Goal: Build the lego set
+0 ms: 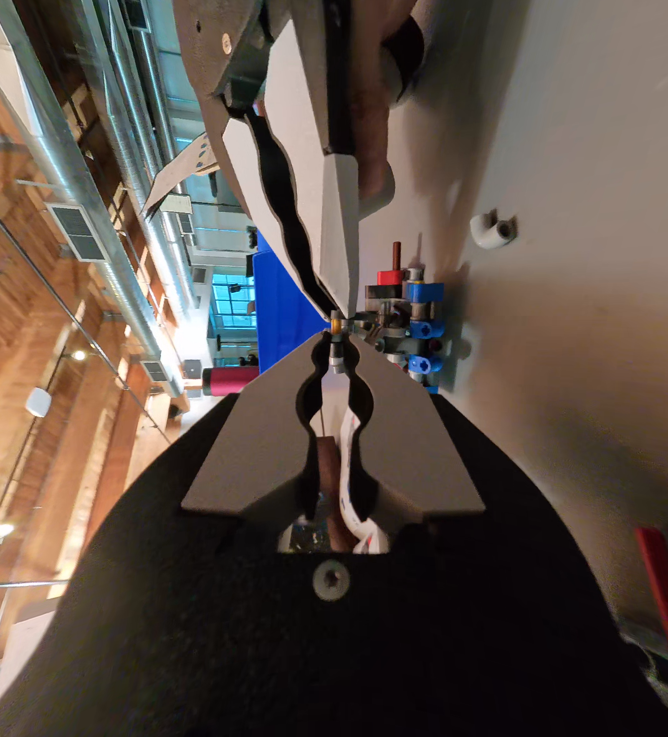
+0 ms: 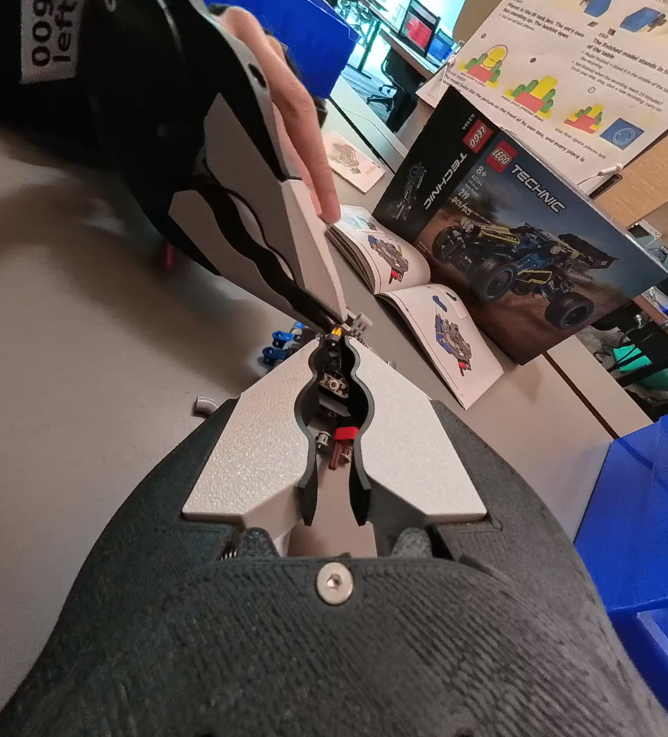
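Brick-built model assembly [image 1: 408, 323], grey and black with blue connectors and a red piece, stands on the pale desk [image 1: 563, 359] at the right of my left wrist view. My left tool [image 1: 335, 339] is pinched nearly shut on a small grey and black axle pin with a yellow band [image 1: 336, 347]. The right tool [image 1: 338, 315] comes down from the far side, tips closed at the same spot. With both tips crowded on so small a part, I judge a slight twist could flick it off or jam it crooked.

From the right wrist view, my right tool [image 2: 334, 339] is almost closed on the black and grey end of the assembly [image 2: 332, 361], and the left tool [image 2: 340, 317] meets it from the far left, beside a pale grey toothed piece [image 2: 358, 321]. An open instruction booklet [image 2: 424, 315] and a printed box [image 2: 524, 239] lie to the right. If my grip slackens, the model may swing and shed pieces.
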`<state>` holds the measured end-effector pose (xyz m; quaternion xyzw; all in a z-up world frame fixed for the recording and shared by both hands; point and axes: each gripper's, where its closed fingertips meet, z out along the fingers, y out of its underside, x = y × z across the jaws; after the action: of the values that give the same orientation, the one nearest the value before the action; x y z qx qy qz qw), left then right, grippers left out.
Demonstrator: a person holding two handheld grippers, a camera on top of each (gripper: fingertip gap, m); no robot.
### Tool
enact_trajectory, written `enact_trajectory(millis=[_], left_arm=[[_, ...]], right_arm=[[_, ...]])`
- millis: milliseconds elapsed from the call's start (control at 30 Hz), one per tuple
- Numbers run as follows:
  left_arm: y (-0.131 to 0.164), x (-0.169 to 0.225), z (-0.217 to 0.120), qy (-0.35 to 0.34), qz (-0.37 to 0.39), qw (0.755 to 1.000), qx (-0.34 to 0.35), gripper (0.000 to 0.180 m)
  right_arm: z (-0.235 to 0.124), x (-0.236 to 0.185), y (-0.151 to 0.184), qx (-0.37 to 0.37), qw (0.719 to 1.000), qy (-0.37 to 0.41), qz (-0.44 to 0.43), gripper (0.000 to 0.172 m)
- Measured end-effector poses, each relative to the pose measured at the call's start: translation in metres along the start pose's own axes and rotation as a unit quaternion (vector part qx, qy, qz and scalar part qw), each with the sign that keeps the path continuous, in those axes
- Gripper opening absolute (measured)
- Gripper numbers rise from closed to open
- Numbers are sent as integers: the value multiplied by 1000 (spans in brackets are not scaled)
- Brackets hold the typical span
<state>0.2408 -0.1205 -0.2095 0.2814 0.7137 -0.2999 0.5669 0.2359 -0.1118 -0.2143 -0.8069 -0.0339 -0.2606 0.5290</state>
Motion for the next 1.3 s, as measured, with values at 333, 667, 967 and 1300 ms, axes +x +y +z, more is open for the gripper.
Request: enact_trajectory(millis=[333,667,967,1300], left_arm=[[-1,2,1,11,13,998,-57,0],[11,-3,-3,51,-238,970,-24,3],[-4,2,5,270,-631,722,91,37],[-35,12,-2,443,-650,597,156,30]], right_arm=[[3,3,1,-11,1000,27,-8,4],[-2,4,5,-13,999,37,-27,4],[-17,-11,-4,40,998,-52,-17,4],[-26,-24,-9,67,992,-100,-24,4]])
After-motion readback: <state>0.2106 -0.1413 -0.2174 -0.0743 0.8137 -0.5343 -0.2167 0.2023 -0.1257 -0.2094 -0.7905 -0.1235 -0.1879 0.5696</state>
